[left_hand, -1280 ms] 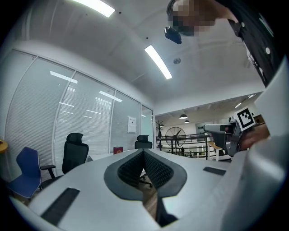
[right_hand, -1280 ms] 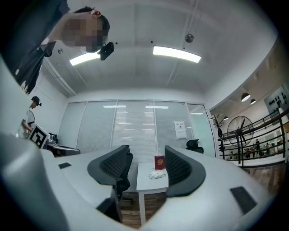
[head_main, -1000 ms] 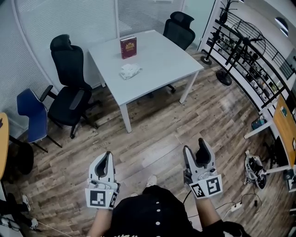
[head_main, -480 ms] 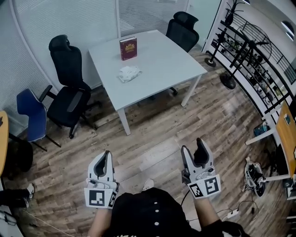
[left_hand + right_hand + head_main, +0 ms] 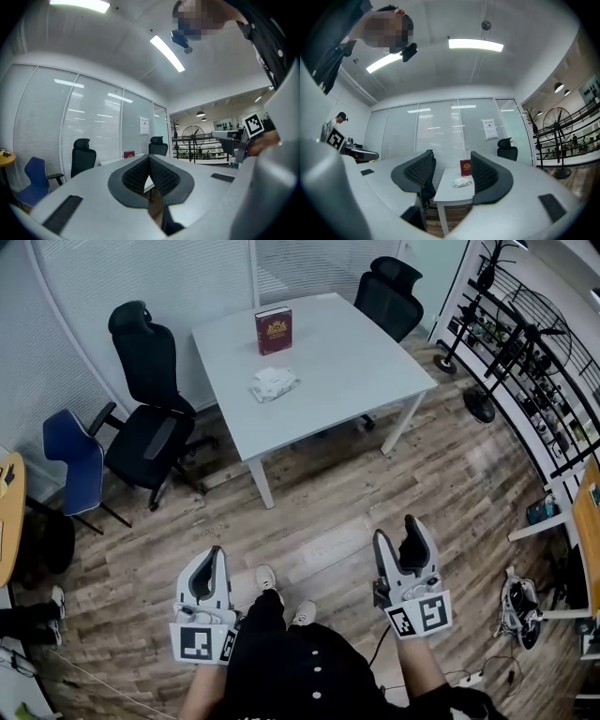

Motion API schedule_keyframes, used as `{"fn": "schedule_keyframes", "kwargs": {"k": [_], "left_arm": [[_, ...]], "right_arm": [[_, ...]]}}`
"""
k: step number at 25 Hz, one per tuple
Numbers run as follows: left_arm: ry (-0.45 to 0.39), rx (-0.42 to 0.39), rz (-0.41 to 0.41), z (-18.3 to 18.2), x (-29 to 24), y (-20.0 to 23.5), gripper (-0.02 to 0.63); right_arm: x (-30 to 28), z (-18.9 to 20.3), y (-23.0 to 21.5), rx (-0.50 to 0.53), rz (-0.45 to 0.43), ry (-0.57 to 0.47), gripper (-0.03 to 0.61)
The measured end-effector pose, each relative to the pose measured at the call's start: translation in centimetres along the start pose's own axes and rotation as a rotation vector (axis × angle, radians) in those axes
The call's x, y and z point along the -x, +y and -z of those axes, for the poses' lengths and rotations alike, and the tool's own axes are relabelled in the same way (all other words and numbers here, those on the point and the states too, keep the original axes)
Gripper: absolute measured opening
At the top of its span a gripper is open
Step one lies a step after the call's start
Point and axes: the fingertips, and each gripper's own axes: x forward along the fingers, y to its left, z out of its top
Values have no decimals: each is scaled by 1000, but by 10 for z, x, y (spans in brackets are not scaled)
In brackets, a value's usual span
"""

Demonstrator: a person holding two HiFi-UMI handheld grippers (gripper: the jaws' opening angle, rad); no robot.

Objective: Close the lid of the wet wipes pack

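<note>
The wet wipes pack lies on a white table far ahead of me, a pale crumpled packet; its lid is too small to make out. In the right gripper view the wet wipes pack shows between the jaws, far off. My left gripper is held low near my body, jaws closed together with nothing in them. My right gripper is also near my body, jaws apart and empty. Both are well short of the table.
A dark red book stands upright on the table behind the pack. Black office chairs and a blue chair stand left of the table, another black chair behind it. A rack and fan line the right wall.
The view has shifted slightly; the table and chairs sit a little further right and higher in the frame. A foot shows below me. Both grippers keep their places and states.
</note>
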Motion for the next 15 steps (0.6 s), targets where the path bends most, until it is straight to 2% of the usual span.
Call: {"fn": "schedule_keyframes", "kwargs": {"k": [15], "left_arm": [[-43, 6, 23, -8, -69, 34, 9]], "right_arm": [[-67, -7, -14, 31, 8, -25, 261]]}}
